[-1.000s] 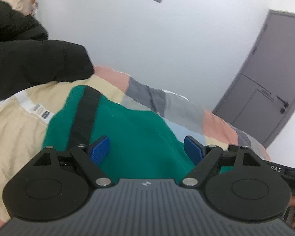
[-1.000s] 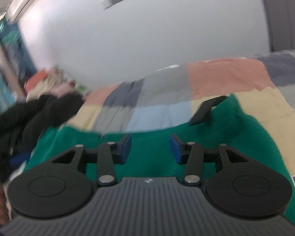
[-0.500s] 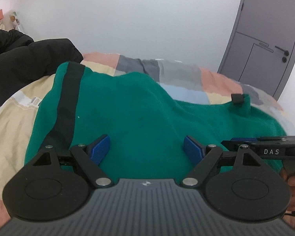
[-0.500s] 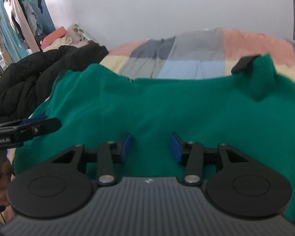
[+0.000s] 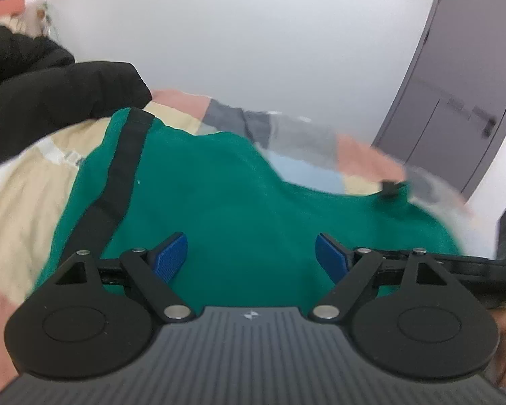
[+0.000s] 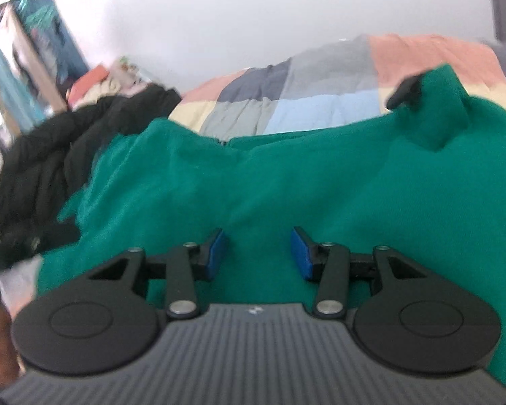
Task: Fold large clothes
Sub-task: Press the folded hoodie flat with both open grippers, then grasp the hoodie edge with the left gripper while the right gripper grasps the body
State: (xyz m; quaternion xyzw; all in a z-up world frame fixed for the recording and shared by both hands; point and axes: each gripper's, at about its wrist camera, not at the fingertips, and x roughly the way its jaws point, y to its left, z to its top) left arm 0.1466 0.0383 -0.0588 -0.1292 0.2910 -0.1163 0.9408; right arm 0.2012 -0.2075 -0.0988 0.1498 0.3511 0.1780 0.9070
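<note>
Left wrist view: the left gripper (image 5: 251, 256) hangs spread wide over the green garment (image 5: 226, 202), nothing between its blue pads. On the right wrist view the right gripper (image 6: 258, 253) stands half spread, also empty, above the same garment (image 6: 286, 175) lying flat across the patchwork bedspread (image 6: 320, 77), beside a black jacket (image 6: 67, 141). It looks like soft, thick fleece: light, floppy, easy to pinch. I'd take it at the hem or the black-trimmed edge (image 5: 121, 175). Compared with half a second ago, both views have tilted and blurred.
</note>
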